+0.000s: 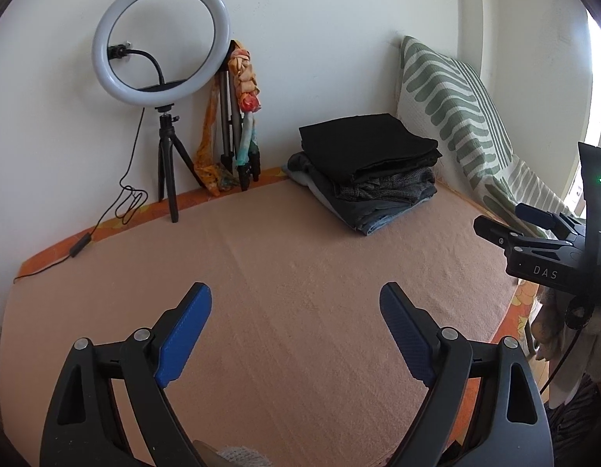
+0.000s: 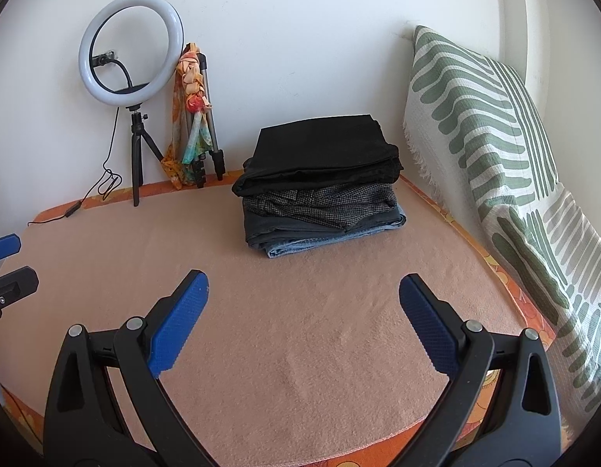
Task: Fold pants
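"DAS" — on right gripper (image 1: 494, 229)

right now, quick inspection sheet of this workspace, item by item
surface: peach blanket, flat, over an orange patterned mattress.
job's things: stack of folded pants, black pair on top, denim at the bottom; no unfolded pair seen.
clutter: ring light on a small tripod; folded tripod draped with a scarf.
grippers: left gripper and right gripper open, nothing between the pads.
cables: ring light cable trails along the mattress edge.
surroundings: white wall; green-striped cushion.
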### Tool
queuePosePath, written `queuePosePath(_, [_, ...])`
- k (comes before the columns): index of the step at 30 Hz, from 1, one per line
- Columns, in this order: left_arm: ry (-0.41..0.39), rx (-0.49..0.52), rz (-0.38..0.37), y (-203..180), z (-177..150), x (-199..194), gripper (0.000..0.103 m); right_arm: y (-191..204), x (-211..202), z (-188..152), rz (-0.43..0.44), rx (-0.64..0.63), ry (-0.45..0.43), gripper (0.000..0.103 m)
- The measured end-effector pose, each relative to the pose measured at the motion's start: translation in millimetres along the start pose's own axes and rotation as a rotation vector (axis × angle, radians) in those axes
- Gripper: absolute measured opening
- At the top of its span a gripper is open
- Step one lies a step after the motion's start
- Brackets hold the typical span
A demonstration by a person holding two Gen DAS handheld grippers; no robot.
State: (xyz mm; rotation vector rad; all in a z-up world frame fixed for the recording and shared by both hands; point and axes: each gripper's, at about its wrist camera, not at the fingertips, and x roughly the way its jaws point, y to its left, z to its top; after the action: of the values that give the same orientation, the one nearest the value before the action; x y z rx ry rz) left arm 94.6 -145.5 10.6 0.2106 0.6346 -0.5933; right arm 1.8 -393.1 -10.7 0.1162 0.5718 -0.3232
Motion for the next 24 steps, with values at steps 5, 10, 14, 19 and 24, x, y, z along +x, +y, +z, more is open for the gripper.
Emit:
queuePosePath(5, [0.01,-0.009,0.008,3,-2,3,0.089,1,4,-1,-0.001,-0.001,0.008,0.1])
queuePosePath(10, [0.011,-0.011,0.027,5,-3,3,0.089,3,9,-2,0.001,-0.003,0.021,0.1])
queuePosePath(14, [0.008,-0.013,0.03,6,-2,2,0.089,4,11,-2,0.007,0.0,0.024,0.1])
queuePosePath(19, [0.0,-0.02,0.031,6,-2,1,0.089,4,11,-2,0.01,-0.002,0.028,0.1])
queuePosePath(24, [-0.002,-0.018,0.037,6,-2,0,0.089,3,13,-3,0.017,0.008,0.034,0.1])
